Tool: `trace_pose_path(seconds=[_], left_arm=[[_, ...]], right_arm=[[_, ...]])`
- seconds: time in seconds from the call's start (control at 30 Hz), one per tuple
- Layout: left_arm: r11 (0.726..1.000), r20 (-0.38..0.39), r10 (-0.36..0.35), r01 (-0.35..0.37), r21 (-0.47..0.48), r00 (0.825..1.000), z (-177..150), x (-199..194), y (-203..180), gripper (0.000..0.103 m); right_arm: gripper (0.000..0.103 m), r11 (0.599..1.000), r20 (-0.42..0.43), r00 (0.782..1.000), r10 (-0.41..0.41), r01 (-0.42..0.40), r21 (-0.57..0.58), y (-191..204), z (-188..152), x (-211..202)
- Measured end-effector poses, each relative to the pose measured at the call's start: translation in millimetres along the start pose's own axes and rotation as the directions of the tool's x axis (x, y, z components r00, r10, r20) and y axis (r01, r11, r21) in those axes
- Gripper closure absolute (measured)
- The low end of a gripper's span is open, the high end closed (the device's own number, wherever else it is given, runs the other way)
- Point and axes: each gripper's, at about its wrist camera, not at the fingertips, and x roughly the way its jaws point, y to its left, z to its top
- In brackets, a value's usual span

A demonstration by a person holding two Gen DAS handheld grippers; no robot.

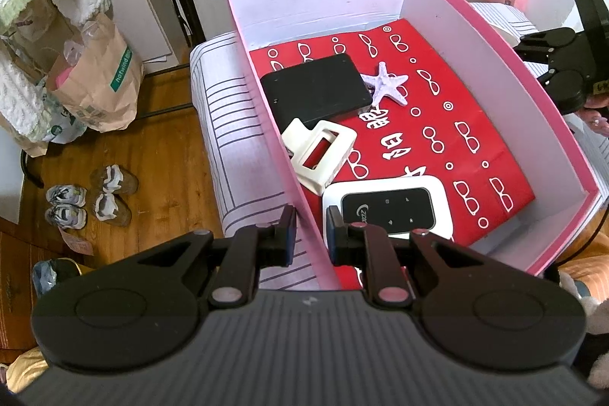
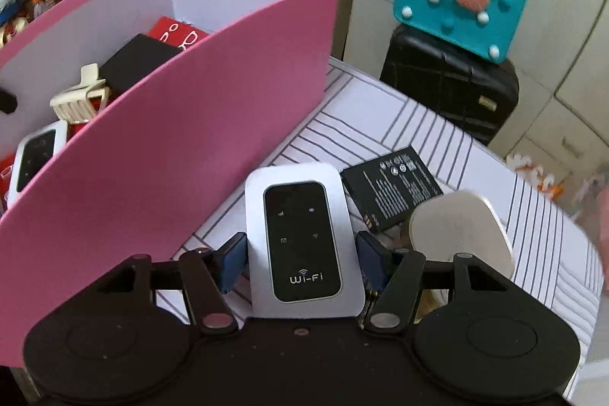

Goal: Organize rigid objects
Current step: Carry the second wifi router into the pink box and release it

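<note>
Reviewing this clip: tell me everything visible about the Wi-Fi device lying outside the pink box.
The Wi-Fi device is a white, rounded-corner slab, plastic by the look, with a glossy black oval panel showing small icons and "Wi-Fi" lettering. It lies flat, face up, on the striped cloth beside the pink box, its top corner next to a black battery. It sits between the fingers of the right hand-held gripper, whose pads flank it with a visible gap either side.
</note>
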Motion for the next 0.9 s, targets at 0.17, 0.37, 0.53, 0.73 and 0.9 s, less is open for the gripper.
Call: trace_pose_path(seconds=[0.17,0.37,0.53,0.73,0.9], left_arm=[[1.000,0.001,-0.007,0.007,-0.015,1.000,-0.6,-1.6,2.4,0.088],[0.999,-0.005,-0.036,0.036,-0.036,0.999,1.8,-0.2,8.5,0.087],[1.000,0.019,-0.012,0.012,-0.029,1.000,-2.4,-1.5,4.3,0.087],[1.000,0.025,0.007,-0.006,-0.022,1.000,-4.2,-3.8,-0.3,0.088],[1.000,0.030,0.008,-0.008,-0.017,1.000,-5.5,-4.4,-1.6,0.088]], right_arm=[[0.038,1.000,0.029,1.000,-0.010,0.009,0.013,-2.5,0.9,0.0],[0.038,0.998,0.054,0.998,-0.015,0.012,0.065,-3.4,-4.3,-10.7],[0.038,0.997,0.105,0.994,-0.026,0.019,0.073,0.3,-9.9,-35.6],[0.038,0.993,0.208,0.978,-0.020,-0.005,0.117,9.2,-15.2,-76.3],[0.038,0.993,0.312,0.950,0.015,-0.050,0.105,25.6,-7.3,-118.0]])
